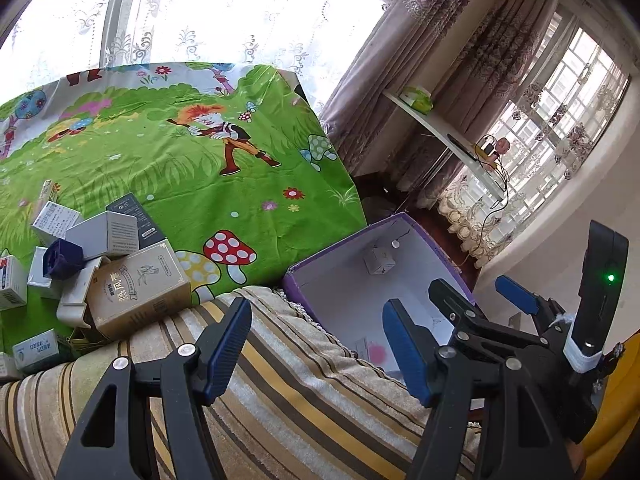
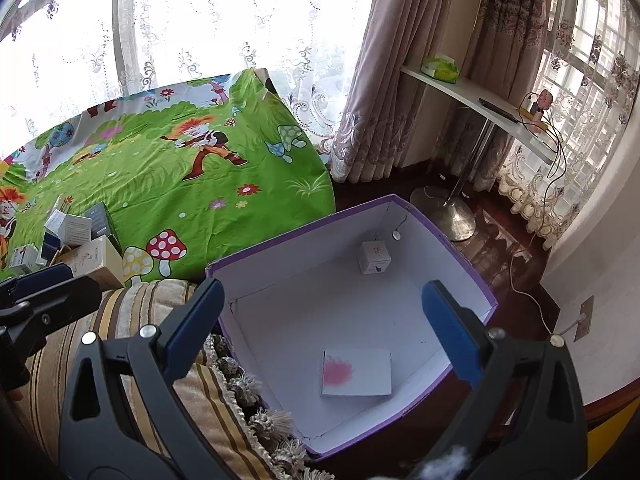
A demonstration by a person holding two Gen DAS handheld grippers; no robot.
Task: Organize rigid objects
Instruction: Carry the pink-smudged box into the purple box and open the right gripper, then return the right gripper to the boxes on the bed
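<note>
Sunlit room with lace curtains (image 2: 208,40); a cartoon-print green sheet (image 1: 180,168) covers the bed, and a striped blanket (image 1: 304,392) lies at its near edge. Purple box (image 2: 464,256) with a white inside sits open-topped just beside the blanket.

Left gripper (image 1: 316,348): jaws apart, nothing between the blue pads, touching nothing. It hangs over the blanket, right pad in front of the purple box's near wall.

Right gripper (image 2: 320,332): jaws spread wide, empty, no contact. It hangs over the purple box's near side.

Inside the purple box: a small white cube carton (image 2: 375,257) near the far wall, and a flat white card box with a pink smudge print (image 2: 356,372) lying on the floor near the front wall. The flat one shows between the right gripper's pads, below them and apart from both.

Pile of cartons (image 1: 80,264) sits on the green sheet, well left of the purple box: a beige carton with Chinese lettering (image 1: 140,288), several white and grey ones, a dark blue one (image 1: 62,258). The pile lies left of the left gripper, clear of its jaws.
</note>
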